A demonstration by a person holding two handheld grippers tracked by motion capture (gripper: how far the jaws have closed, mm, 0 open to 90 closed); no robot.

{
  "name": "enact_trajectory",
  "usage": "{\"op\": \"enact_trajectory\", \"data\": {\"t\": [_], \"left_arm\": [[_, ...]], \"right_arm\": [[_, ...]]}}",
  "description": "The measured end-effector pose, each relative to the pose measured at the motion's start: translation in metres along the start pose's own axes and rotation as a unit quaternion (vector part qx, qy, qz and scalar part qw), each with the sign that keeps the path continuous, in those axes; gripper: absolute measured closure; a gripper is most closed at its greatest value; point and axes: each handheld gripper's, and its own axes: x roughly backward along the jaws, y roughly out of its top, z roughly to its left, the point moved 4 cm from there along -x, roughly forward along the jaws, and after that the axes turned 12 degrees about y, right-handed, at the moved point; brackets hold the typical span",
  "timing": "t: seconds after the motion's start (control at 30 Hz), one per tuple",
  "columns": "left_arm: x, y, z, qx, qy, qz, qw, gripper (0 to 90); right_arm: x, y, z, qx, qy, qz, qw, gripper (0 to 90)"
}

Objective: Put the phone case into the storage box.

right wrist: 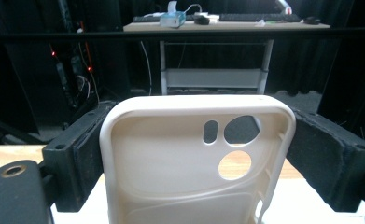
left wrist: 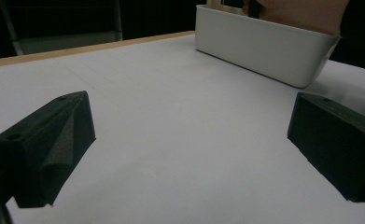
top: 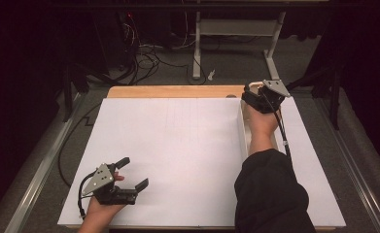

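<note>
Right gripper, seen from the high view, sits at the far right of the desk, over the far end of a long white bin that the forearm lies along; what it grips is hard to make out from up here. Left gripper rests low at the near left corner, jaws spread wide with nothing between them.

From the left gripper view, both black jaws stand well apart over bare white desk surface, and the white bin sits farther off, with the other hand above it.

From the right gripper view, the jaws press against the two long edges of a cream phone case, held upright with its open inside facing the camera and its camera cutouts near the top. It is lifted clear, with the floor and a far table behind it.

The case looks light and thin-walled, probably a flexible plastic that bows if squeezed hard. Gripping across the side rails, as here, seems sound; the smooth finish could slip, so moderate, even pressure below the cutouts would suit best.
</note>
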Motion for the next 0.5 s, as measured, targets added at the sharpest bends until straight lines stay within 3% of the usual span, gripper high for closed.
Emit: {"op": "enact_trajectory", "data": {"t": [0.5], "left_arm": [[-0.0004, -0.0001, -0.0007, -0.001, -0.001, 0.002, 1.0000, 2.1]], "right_arm": [[-0.0006, -0.0027, 0.0035, 0.016, 0.002, 0.016, 0.9997, 10.6]]}}
